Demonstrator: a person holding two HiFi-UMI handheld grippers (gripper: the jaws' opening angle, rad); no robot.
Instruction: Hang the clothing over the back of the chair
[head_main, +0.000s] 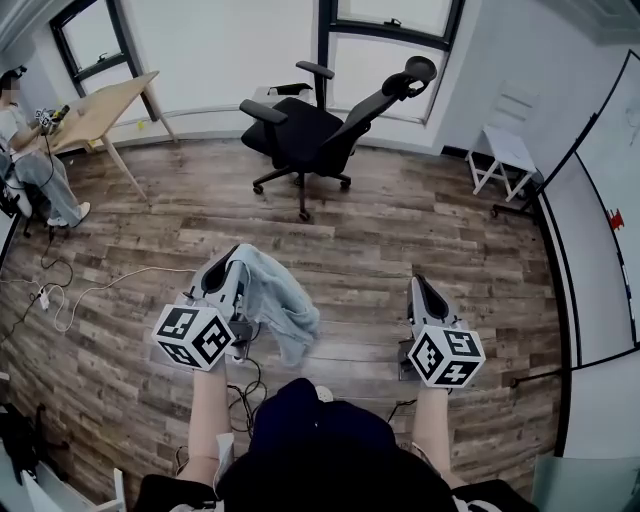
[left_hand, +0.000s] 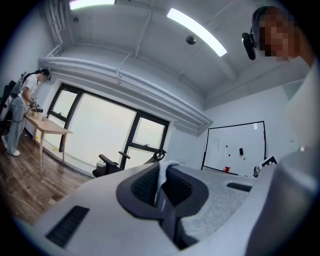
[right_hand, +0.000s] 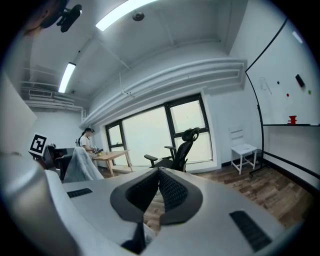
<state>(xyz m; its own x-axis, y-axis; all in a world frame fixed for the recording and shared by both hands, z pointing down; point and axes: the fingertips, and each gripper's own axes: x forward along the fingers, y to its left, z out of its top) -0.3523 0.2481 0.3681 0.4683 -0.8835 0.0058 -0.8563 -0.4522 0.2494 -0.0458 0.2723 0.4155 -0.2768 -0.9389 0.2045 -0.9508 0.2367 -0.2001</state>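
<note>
A pale blue garment hangs from my left gripper, which is shut on it; a fold of the cloth sticks up between the closed jaws. In the right gripper view the garment droops at the left. The black office chair stands far ahead by the window, its high back and headrest toward the right. It also shows small in the left gripper view and in the right gripper view. My right gripper is level beside the left one, its jaws shut with nothing in them.
A wooden table with a person seated at it is at the far left. A white stool and a whiteboard stand at the right. Cables lie on the wood floor at the left.
</note>
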